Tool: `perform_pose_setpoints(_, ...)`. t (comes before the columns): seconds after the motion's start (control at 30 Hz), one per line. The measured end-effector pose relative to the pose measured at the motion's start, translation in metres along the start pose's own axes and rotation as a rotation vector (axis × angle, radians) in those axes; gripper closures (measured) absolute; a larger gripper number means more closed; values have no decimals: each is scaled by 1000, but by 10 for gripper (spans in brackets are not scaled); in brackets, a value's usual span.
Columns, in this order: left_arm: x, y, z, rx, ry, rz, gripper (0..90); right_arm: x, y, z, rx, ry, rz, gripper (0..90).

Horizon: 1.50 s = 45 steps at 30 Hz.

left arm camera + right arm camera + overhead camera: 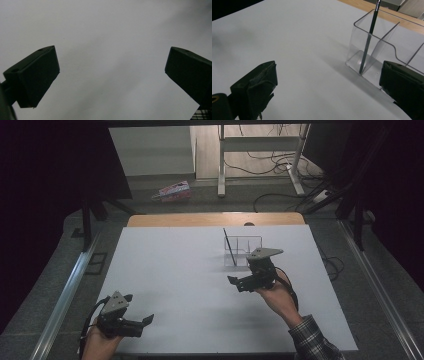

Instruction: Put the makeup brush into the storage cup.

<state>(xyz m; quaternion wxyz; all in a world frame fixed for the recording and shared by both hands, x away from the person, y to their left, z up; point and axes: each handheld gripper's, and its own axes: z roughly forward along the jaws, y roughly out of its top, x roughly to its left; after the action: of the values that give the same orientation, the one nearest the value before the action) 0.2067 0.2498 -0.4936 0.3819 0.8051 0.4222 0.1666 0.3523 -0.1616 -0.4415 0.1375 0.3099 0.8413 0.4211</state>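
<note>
A clear plastic organizer (243, 251) with several compartments stands on the white tabletop (175, 270), right of centre toward the far side. A thin dark pencil (230, 247) leans in its left compartment, tip up and tilted left. My right gripper (239, 274) is held just in front of the organizer, open and empty. In the right gripper view the organizer (357, 47) and pencil (368, 42) lie ahead on the right, beyond the right gripper (327, 85). My left gripper (139, 310) rests near the front left edge, and the left gripper (112, 72) is open over bare white surface.
A wooden strip (215, 219) borders the table's far edge. Beyond it the floor holds a pink packet (172, 191), cables (280, 167) and white desk legs (220, 165). Metal rails (65, 295) run along both sides. A plaid sleeve (312, 340) comes in at bottom right.
</note>
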Motion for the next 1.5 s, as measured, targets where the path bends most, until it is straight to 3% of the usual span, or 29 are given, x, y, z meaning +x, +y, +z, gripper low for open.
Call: perform_pose_setpoints(1.5, 0, 0, 0, 3, 1, -2, 0, 1, -31, -30, 31, -24, 13, 7)
